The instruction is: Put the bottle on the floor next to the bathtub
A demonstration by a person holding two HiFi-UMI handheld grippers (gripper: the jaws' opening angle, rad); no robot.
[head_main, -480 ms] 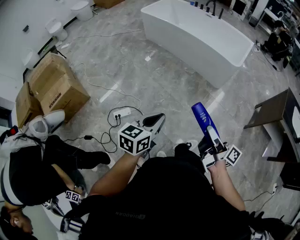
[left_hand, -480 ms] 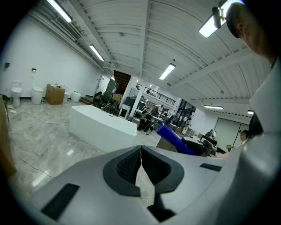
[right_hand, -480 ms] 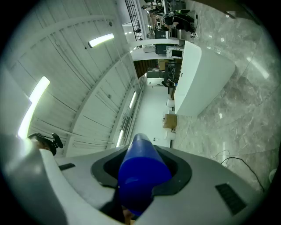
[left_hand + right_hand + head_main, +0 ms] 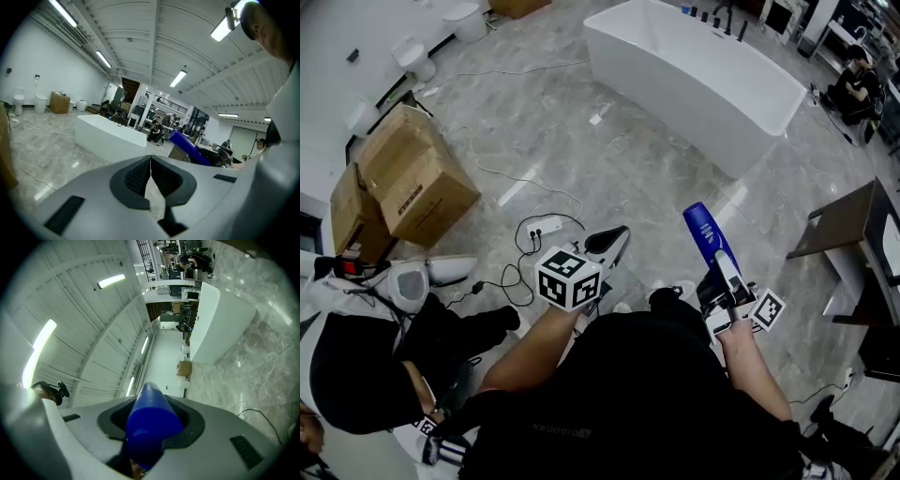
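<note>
Currently R hand-held gripper (image 4: 720, 267) clamps bottle (image 4: 703, 232); open floor (image 4: 656, 178) up to bathtub (image 4: 712, 127).

The bottle (image 4: 705, 230) has its low end hidden inside the right gripper (image 4: 722, 264). Little dark things (image 4: 719, 17) on the bathtub (image 4: 694, 84) rim are too small to tell. The right edge cuts off a dark table (image 4: 853, 225).

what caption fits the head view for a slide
Right claw gripping a blue bottle, left claw shut and empty, white bathtub across the grey floor ahead.
</note>
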